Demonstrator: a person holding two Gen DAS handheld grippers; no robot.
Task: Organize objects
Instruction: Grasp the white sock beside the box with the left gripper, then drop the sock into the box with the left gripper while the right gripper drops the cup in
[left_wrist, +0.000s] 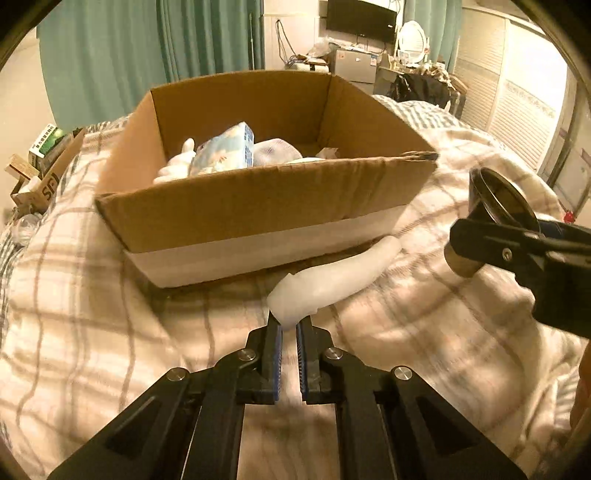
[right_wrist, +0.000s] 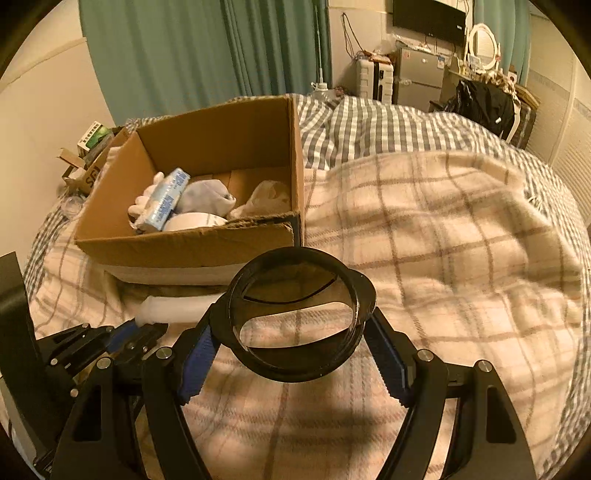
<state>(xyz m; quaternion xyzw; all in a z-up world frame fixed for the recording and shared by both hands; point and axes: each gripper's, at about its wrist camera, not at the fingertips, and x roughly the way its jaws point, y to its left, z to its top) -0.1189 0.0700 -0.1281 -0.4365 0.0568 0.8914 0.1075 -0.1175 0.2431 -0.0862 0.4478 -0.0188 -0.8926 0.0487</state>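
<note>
An open cardboard box (left_wrist: 258, 206) sits on the plaid blanket, holding a blue-white tissue pack (left_wrist: 225, 151), white items and cloth; it also shows in the right wrist view (right_wrist: 184, 247). My left gripper (left_wrist: 289, 323) is shut on the near end of a long white soft object (left_wrist: 332, 280), just in front of the box. My right gripper (right_wrist: 295, 332) is shut on a dark glass cup (right_wrist: 295, 314), held above the blanket right of the box; the cup also shows in the left wrist view (left_wrist: 495, 203).
The plaid blanket (right_wrist: 443, 240) covers the bed around the box. A small carton with boxes (left_wrist: 40, 166) lies off the bed's left edge. Green curtains, a small fridge (right_wrist: 417, 74) and a cluttered dresser stand at the far wall.
</note>
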